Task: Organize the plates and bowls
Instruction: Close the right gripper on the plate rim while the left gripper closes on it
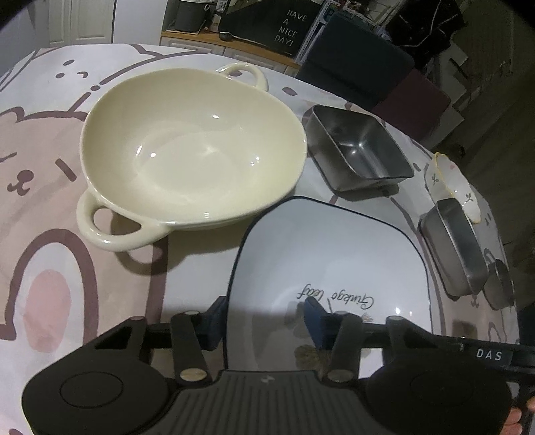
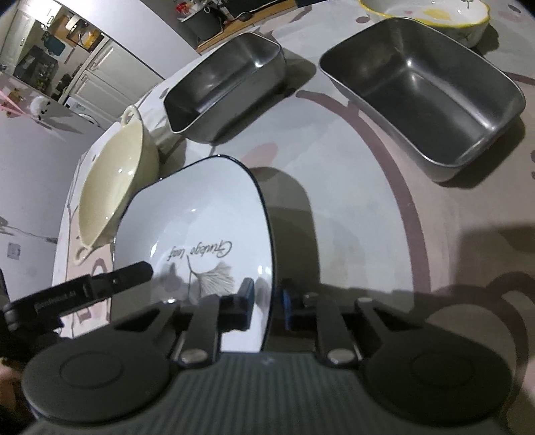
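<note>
A white square plate with a dark rim and "Ginkgo Leaf" lettering is held above the table. My left gripper straddles its near-left rim with a wide gap between the fingers. My right gripper is closed on the plate's right rim, one finger on each face. A cream two-handled bowl sits behind the plate; it also shows in the right wrist view.
Two steel rectangular tins stand to the right, also in the right wrist view. A small white flowered dish with yellow rim sits beyond them. The tablecloth has a pink bear print.
</note>
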Demonstrator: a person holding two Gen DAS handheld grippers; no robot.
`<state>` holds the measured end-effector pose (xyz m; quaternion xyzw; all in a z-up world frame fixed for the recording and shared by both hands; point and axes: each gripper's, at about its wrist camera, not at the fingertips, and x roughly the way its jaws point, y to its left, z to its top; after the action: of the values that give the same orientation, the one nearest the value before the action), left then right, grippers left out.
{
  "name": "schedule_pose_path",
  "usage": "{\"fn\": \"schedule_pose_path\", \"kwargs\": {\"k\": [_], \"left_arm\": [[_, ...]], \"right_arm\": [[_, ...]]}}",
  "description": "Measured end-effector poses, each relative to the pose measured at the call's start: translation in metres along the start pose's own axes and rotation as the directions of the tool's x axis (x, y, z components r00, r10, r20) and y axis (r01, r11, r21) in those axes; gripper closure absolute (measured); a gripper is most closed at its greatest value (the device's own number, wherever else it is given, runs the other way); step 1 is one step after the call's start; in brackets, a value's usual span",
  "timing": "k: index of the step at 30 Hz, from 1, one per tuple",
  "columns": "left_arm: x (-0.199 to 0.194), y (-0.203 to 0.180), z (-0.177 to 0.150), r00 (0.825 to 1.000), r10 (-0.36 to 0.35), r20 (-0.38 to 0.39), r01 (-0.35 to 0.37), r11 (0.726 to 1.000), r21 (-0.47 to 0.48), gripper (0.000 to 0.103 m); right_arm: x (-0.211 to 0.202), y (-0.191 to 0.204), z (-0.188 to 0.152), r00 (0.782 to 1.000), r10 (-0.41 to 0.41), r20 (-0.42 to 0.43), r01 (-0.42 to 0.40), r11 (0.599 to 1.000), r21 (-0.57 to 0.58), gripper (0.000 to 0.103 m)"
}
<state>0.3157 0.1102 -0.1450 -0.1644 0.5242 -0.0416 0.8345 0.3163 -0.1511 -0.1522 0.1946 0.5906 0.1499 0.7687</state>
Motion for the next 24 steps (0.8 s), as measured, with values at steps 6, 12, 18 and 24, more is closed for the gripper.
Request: {"fn": "schedule_pose_path", "kwargs": {"k": [6,12,18,24], "left_arm": [[0.004,0.006,0.0,0.999,0.038,-0.012,-0.038,0.999,0.014,0.08],[0.004,0.007,0.0,0.999,0.036,-0.008,-0.036,0.999,0.029,0.081],[0.004,0.004,0.0,0.999,0.044,-0.013,-0.043,0.998,0.055,0.081],[-0.004,0.003,-0.001,0.998,0.06,0.016,-0.061,0.995,0.076,0.089]], "right_arm": [[-0.001,0.0,-0.002,1.0,-0.002,0.01,0.003,1.0,-0.018,0.09],[0.001,0.002,-0.002,1.0,-0.007,0.023,0.007,1.0,-0.019,0.089],[0.002,-0.002,0.001,1.0,0.009,0.017,-0.01,1.0,0.011,0.089],[0.001,0.011,0.0,0.998,-0.053,0.027,0.055,0.997,-0.061,0.088]]}}
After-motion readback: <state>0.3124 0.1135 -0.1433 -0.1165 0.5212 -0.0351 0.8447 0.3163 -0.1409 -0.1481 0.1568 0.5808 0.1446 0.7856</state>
